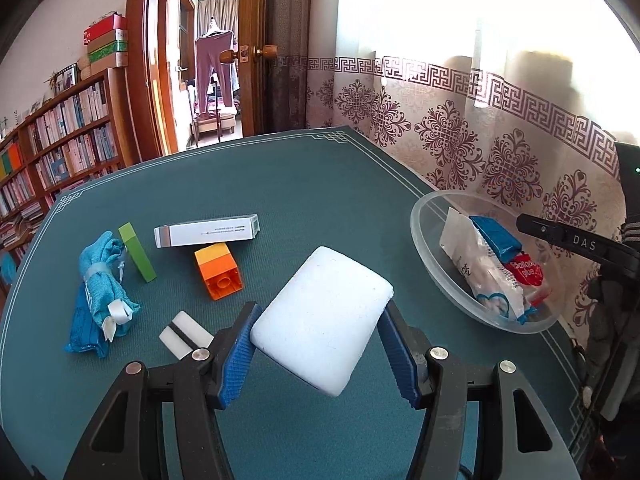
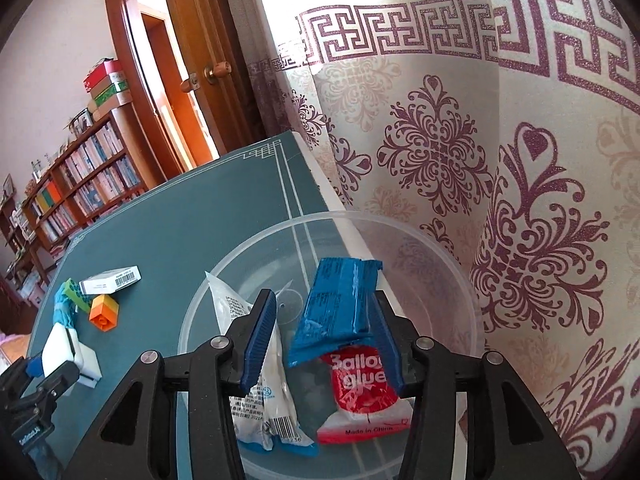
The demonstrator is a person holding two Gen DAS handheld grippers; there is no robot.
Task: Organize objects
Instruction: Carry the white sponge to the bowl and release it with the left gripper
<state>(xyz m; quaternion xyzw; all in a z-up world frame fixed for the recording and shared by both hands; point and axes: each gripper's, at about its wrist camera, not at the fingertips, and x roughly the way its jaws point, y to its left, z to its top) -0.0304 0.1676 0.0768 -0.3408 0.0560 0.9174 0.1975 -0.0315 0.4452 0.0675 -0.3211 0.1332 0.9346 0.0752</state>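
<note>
My left gripper (image 1: 318,322) is shut on a white sponge block (image 1: 324,316) and holds it above the green table mat. It also shows in the right wrist view (image 2: 60,350). A clear plastic bowl (image 1: 434,268) stands at the right and holds a white packet (image 1: 480,276), a blue packet (image 1: 496,236) and a red glue packet (image 1: 526,272). My right gripper (image 2: 326,336) hangs over the bowl (image 2: 452,264), jaws open. The blue packet (image 2: 336,308) lies between its fingers and leans on the right one. The red glue packet (image 2: 362,388) and white packet (image 2: 264,396) lie below.
On the mat (image 1: 280,184) lie a blue cloth bundle (image 1: 98,296), a green block (image 1: 138,252), a white carton (image 1: 206,230), an orange brick (image 1: 220,270) and a small white eraser (image 1: 184,334). A patterned curtain (image 1: 480,132) hangs close behind the bowl. Bookshelves (image 1: 60,140) stand left.
</note>
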